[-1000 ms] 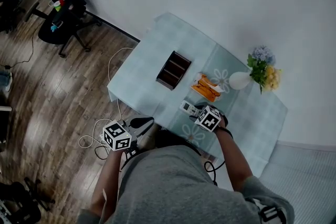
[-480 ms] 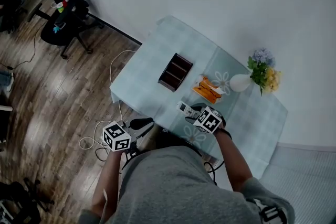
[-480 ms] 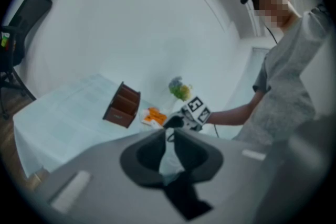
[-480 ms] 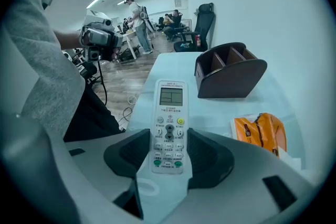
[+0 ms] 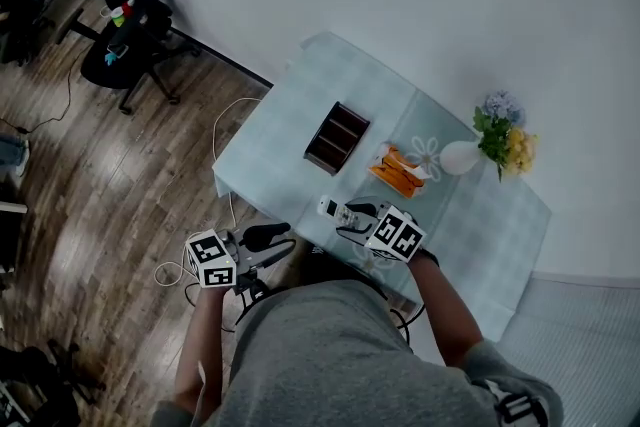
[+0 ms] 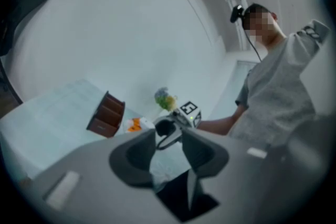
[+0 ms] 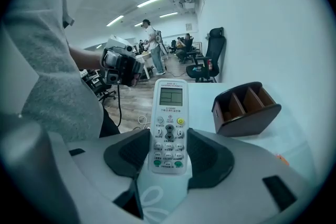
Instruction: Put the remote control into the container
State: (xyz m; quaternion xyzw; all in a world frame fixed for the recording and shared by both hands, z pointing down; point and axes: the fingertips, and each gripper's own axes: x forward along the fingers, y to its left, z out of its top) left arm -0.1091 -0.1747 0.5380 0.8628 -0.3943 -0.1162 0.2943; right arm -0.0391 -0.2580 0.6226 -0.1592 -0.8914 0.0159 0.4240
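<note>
My right gripper point(image 5: 347, 213) is shut on the lower half of a white remote control point(image 5: 330, 209), which it holds above the near part of the table. In the right gripper view the remote point(image 7: 169, 128) stands between the pads of the right gripper point(image 7: 168, 153), screen end forward. The brown container point(image 5: 336, 137) with three open compartments stands on the table beyond it, to the right of the remote in the right gripper view point(image 7: 245, 107). My left gripper point(image 5: 275, 237) hangs off the table's near edge. Its jaws have just been opening and nothing is between them point(image 6: 169, 138).
The table point(image 5: 290, 110) has a pale checked cloth. An orange packet point(image 5: 396, 169) lies right of the container, and a white vase of flowers point(image 5: 497, 137) stands further right. A black office chair point(image 5: 125, 25) and a white cable point(image 5: 222, 120) are on the wooden floor at left.
The right gripper has lifted the remote off the table and carried it left, nearer the container. The left gripper has risen a little and its jaws have parted.
</note>
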